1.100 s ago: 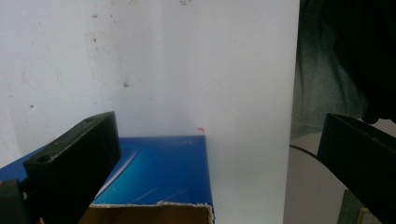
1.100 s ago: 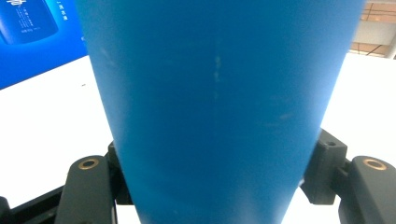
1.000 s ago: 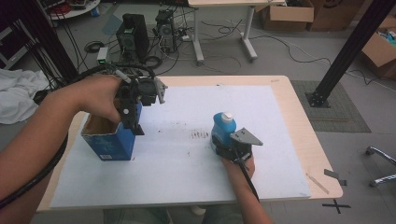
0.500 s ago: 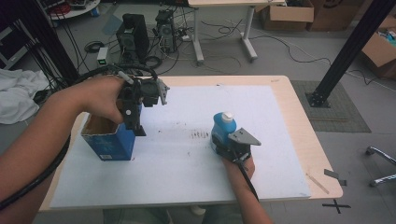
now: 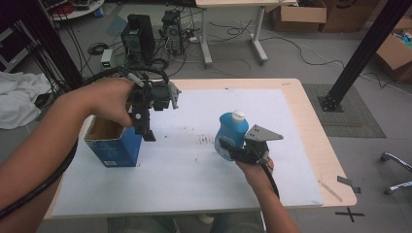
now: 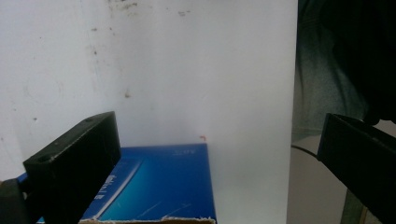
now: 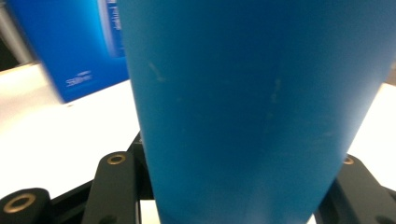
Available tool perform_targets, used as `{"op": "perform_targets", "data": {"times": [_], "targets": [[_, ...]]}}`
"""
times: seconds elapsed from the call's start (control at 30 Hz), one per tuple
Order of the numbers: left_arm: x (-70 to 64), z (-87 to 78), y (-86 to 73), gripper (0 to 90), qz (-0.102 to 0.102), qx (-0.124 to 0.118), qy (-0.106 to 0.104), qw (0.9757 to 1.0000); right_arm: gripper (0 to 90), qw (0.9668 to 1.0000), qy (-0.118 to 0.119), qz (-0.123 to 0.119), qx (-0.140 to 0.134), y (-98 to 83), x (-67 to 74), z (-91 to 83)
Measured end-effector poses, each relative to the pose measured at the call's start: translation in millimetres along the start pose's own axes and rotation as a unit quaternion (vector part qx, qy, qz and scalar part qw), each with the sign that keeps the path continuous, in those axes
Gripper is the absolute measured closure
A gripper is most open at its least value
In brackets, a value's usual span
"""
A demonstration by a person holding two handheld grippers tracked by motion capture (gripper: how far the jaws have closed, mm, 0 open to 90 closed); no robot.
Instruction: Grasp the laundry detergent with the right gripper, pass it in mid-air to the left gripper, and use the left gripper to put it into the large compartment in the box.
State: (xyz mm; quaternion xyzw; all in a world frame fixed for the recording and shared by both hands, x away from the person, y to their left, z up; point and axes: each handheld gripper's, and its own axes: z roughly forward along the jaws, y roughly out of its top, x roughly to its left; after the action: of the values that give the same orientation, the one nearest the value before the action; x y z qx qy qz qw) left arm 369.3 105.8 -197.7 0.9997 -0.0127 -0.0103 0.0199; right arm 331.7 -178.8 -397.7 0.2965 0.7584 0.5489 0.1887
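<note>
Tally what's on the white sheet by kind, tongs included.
Blue open-top box: 1
Blue bottle with white cap: 1
Tongs: 2, left tongs and right tongs
Total: 4

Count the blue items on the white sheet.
2: an open-topped blue box at the left, below the left gripper; a blue bottle right of centre, between the right gripper's jaws.

A light wooden table [image 5: 311, 121] covered by a white sheet [image 5: 194, 174] is set on a grey floor [image 5: 311, 53]. Beyond it, black computer towers [image 5: 141, 36], tangled cables, brown cardboard boxes [image 5: 299, 12] and a black metal post [image 5: 362, 53] are seen.
</note>
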Motion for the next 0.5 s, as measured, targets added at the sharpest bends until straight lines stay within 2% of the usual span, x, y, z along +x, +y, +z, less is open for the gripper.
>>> {"op": "perform_targets", "data": {"times": [0.03,0.07,0.27,0.43,0.5], "targets": [[0.0,0.0,0.0,0.1,0.000,0.000,0.000,1.0000,45.2,1.0000,0.000,0.000,0.000,0.0,0.0,0.0],[-0.5,0.5,1.5,0.1,0.002,0.001,-0.001,1.0000,45.2,0.9996,0.025,-0.012,-0.001,6.2,0.8,-3.5],[-1.9,2.1,6.2,0.1,0.004,0.005,-0.003,1.0000,45.1,0.9959,0.081,-0.039,0.001,16.4,4.5,-6.5],[-3.1,2.7,11.0,0.1,0.007,0.010,-0.005,0.9999,45.0,0.9891,0.133,-0.063,0.008,19.1,9.1,-1.1],[-4.0,3.4,13.1,0.1,0.009,0.010,-0.006,0.9999,45.0,0.9852,0.154,-0.074,0.013,19.9,11.7,2.6]]}}
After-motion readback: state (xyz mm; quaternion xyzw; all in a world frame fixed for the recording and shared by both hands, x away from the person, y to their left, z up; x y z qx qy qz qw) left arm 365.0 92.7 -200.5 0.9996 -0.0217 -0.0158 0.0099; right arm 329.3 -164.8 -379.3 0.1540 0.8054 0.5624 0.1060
